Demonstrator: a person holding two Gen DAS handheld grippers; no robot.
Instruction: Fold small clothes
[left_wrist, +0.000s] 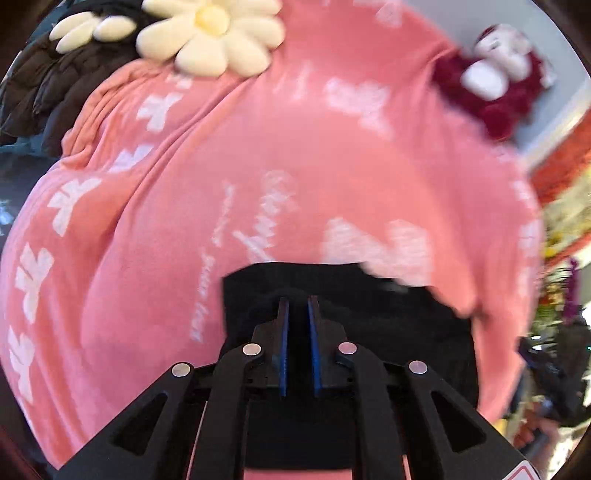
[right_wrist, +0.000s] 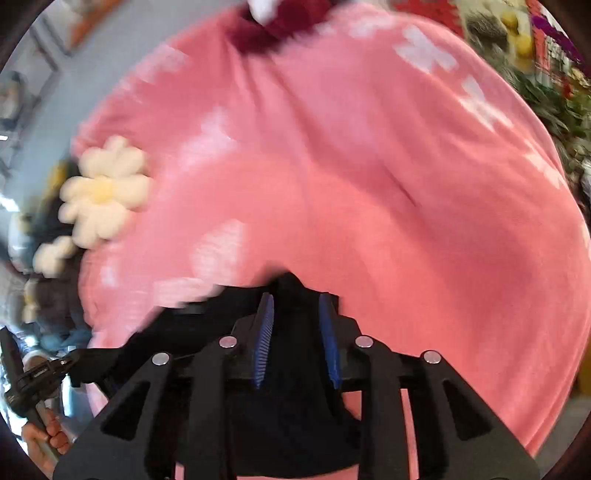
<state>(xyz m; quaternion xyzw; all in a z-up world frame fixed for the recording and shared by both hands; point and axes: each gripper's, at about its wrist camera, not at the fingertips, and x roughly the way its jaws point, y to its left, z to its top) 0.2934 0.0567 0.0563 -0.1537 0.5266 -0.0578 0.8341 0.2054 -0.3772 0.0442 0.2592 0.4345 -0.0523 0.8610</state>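
A small black garment (left_wrist: 369, 325) hangs stretched between my two grippers above a pink bedspread (left_wrist: 258, 147) printed with white bows. My left gripper (left_wrist: 298, 301) is shut on one edge of the black cloth, which fills the space under its fingers. My right gripper (right_wrist: 295, 299) is shut on the other edge of the black garment (right_wrist: 288, 406), with cloth bunched between its blue pads. The left gripper's handle and the hand holding it (right_wrist: 40, 435) show at the lower left of the right wrist view. Both views are motion-blurred.
A cream daisy-shaped cushion (left_wrist: 210, 33) and a dark quilted jacket (left_wrist: 48, 96) lie at the bed's far left. A maroon and white plush toy (left_wrist: 498, 81) sits at the far right. The daisy cushion (right_wrist: 103, 192) also shows in the right wrist view. Cluttered shelves (right_wrist: 535, 55) stand beyond the bed.
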